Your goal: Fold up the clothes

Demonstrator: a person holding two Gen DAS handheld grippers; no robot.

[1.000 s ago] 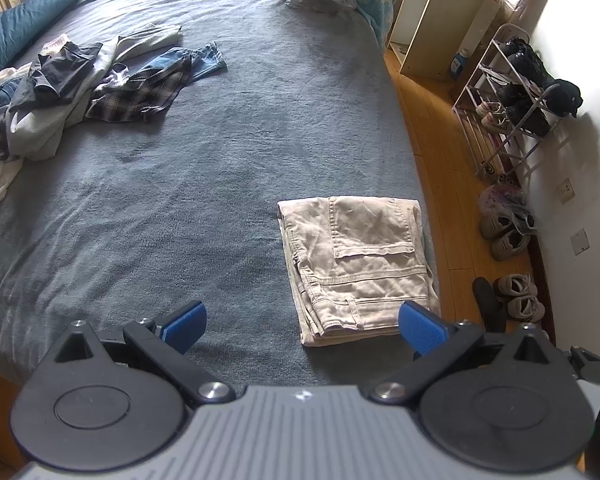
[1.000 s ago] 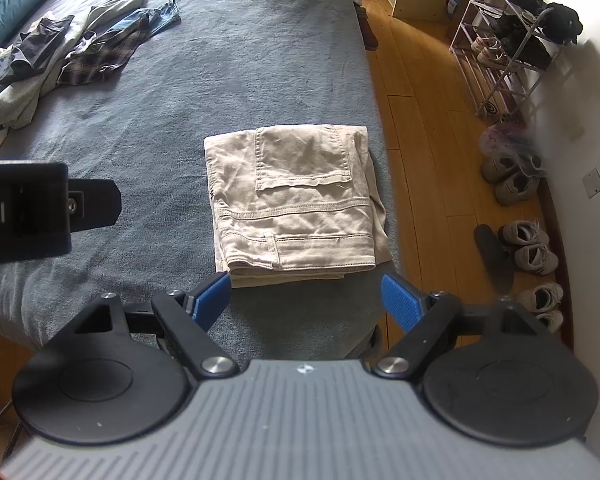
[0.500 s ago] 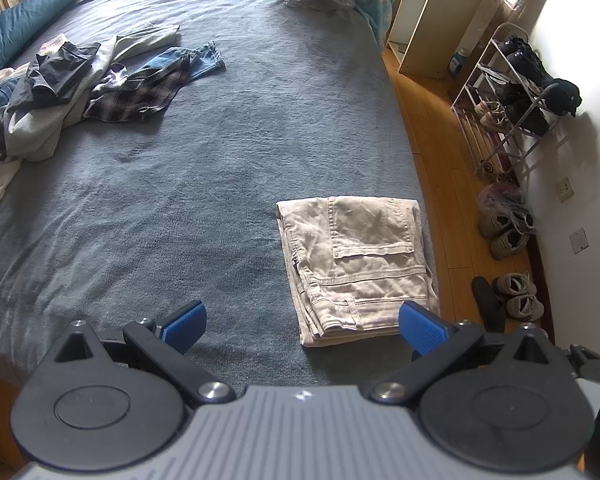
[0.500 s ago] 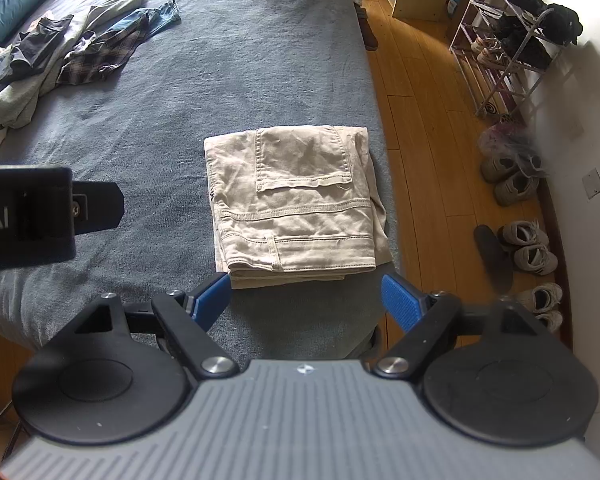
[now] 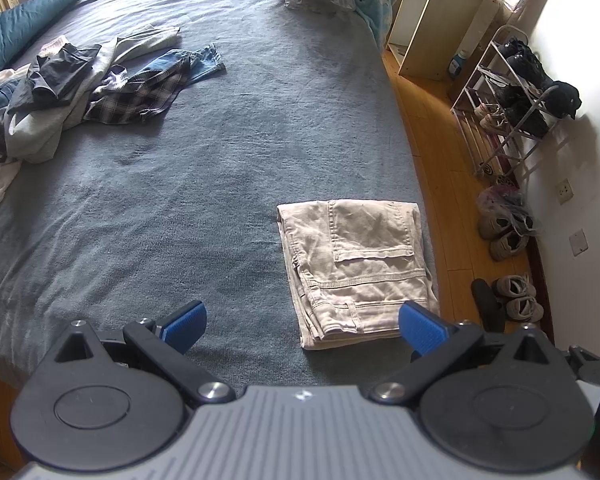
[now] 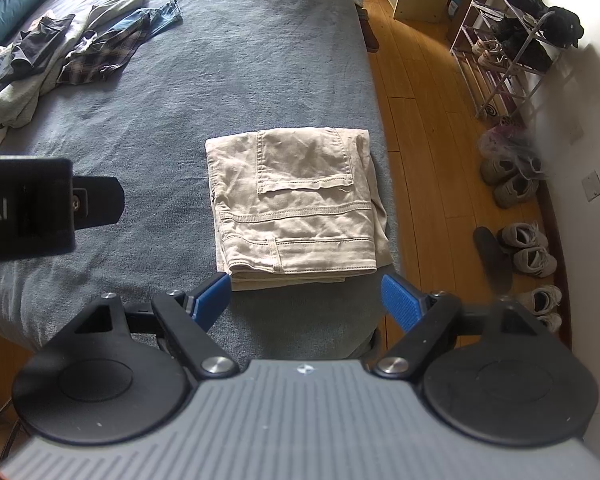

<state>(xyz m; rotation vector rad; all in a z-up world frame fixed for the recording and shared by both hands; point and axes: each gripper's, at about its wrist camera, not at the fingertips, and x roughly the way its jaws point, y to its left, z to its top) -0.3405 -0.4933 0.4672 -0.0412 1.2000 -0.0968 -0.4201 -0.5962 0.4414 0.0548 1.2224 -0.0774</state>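
My left gripper (image 5: 302, 326) and right gripper (image 6: 306, 296) hang with jaws spread wide, empty, above the folded beige cotton trousers (image 6: 296, 204) on the grey-blue bed (image 5: 180, 200).

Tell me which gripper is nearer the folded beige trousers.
Right. The right gripper hangs open just in front of the trousers; the left gripper hangs open off to their left.

Left gripper (image 5: 302, 326): jaws spread wide, blue pads apart, nothing between them, pointing steeply down. Right gripper (image 6: 306, 298): same pose, jaws wide, empty, held beside the left.
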